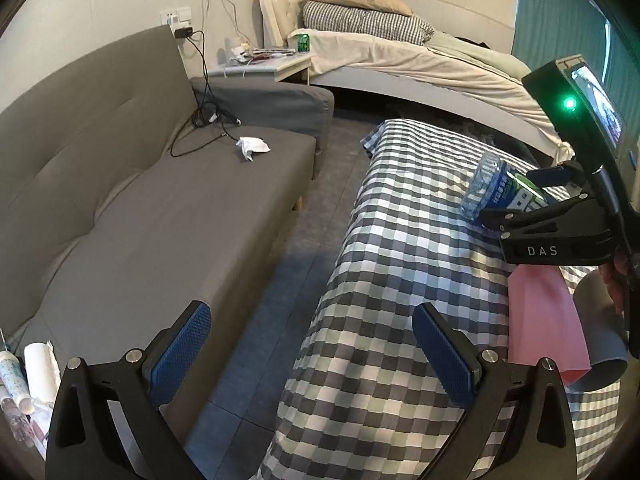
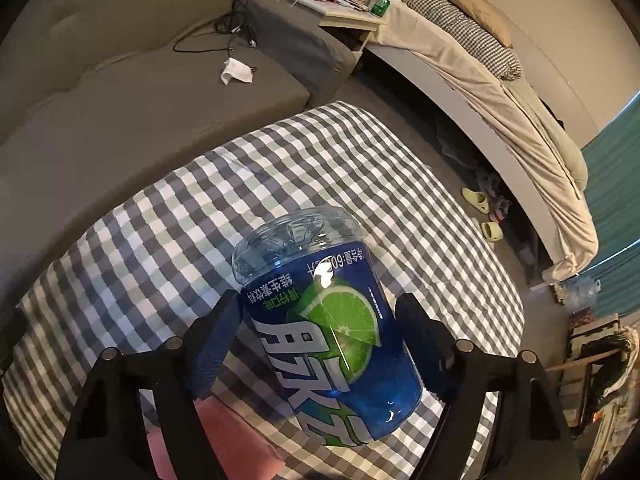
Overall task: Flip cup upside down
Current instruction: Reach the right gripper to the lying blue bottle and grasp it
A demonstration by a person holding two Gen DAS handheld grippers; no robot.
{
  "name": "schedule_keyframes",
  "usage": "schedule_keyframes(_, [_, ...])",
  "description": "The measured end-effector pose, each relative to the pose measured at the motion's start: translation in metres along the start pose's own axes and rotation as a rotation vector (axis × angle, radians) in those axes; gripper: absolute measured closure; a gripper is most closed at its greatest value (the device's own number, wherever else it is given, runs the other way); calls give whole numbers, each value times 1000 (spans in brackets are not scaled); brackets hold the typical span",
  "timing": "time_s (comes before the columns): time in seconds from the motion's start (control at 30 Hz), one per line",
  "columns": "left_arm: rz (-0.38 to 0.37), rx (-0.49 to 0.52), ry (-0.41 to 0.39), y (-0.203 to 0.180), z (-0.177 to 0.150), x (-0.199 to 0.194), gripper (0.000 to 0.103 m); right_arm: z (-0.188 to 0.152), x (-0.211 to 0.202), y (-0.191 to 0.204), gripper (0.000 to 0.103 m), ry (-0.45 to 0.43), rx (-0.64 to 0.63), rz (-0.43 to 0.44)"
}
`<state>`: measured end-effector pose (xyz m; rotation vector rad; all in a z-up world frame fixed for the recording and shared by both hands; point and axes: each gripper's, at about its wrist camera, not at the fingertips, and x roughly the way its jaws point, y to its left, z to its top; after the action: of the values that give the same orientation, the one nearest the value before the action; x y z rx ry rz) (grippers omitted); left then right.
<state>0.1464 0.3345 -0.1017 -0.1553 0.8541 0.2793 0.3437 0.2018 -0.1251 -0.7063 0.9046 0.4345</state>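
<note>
The right gripper [image 2: 320, 340] pinches the cup [image 2: 320, 320]; the left gripper [image 1: 312, 344] is spread; a loose pinch could drop it

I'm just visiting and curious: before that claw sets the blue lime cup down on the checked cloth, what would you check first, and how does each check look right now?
1. Grip: the right claw has a finger on each side of the cup: ok.
2. Flipped: label print reads upside down and the clear base points away from the camera, but the cup is tilted, not vertical: not ok yet.
3. Landing spot: the checked cloth beyond the cup is bare: ok.
4. Left claw is open, off to the side near the table edge: ok.
5. Pink item lies near the right claw: cannot tell if it is clear.
6. Cup empty: cannot tell.
</note>
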Motion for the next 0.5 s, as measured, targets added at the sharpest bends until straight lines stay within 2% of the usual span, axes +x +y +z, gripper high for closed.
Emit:
schedule_keyframes(0.13, [7,7,-3,3,3,-5,0,2,-21,-2,31,-56,9,-33])
schedule_keyframes(0.33, [-10,-31,-17,10,17,-30,0,0,-87,-23,34,-115,115,-11])
schedule_keyframes(0.5, [-34,-35,-66,11,22,-67,0,-27,-153,-29,35,-171,236,27])
